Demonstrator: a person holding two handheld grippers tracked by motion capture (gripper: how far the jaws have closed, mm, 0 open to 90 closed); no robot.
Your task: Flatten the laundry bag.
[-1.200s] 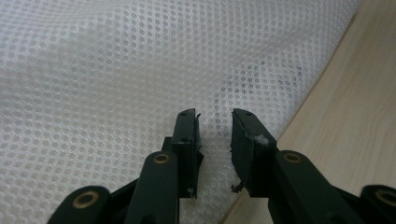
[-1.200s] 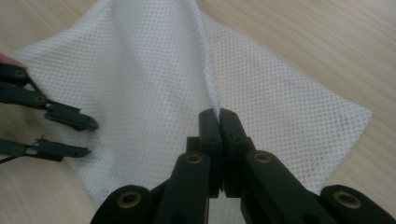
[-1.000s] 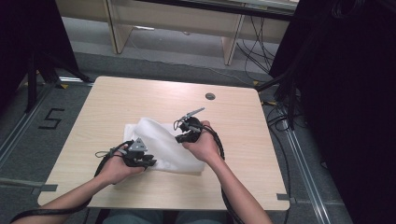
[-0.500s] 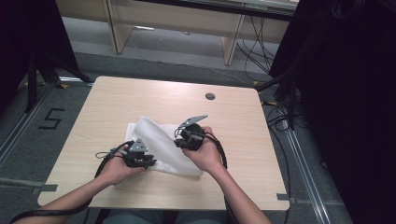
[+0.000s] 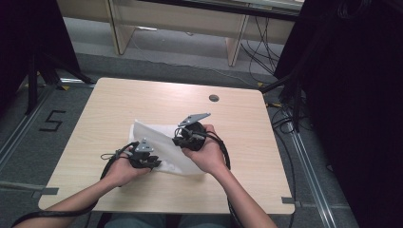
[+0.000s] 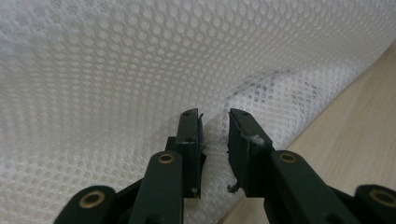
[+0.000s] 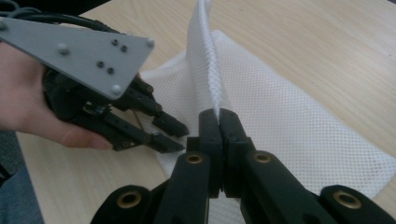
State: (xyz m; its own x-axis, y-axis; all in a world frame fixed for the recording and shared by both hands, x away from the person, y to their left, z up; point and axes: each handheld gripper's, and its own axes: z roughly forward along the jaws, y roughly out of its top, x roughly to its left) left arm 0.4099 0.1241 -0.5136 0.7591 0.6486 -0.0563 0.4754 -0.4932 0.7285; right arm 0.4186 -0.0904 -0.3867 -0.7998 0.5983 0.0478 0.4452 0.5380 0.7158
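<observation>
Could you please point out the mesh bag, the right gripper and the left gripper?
mesh bag (image 7: 289, 112), right gripper view, flat part on the table
right gripper (image 7: 219, 116), right gripper view, tips pinching the bag's edge
left gripper (image 6: 215, 122), left gripper view, between its tips

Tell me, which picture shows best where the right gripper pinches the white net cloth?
The right gripper view: the right gripper is shut on a raised fold of the white net cloth. The high view shows the cloth small, partly behind the hands. The left gripper view shows the mesh up close.

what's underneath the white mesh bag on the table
The white mesh bag lies on the bare wooden table. The right hand-held gripper lifts one layer; whatever lies beneath the flat part is covered.
</observation>
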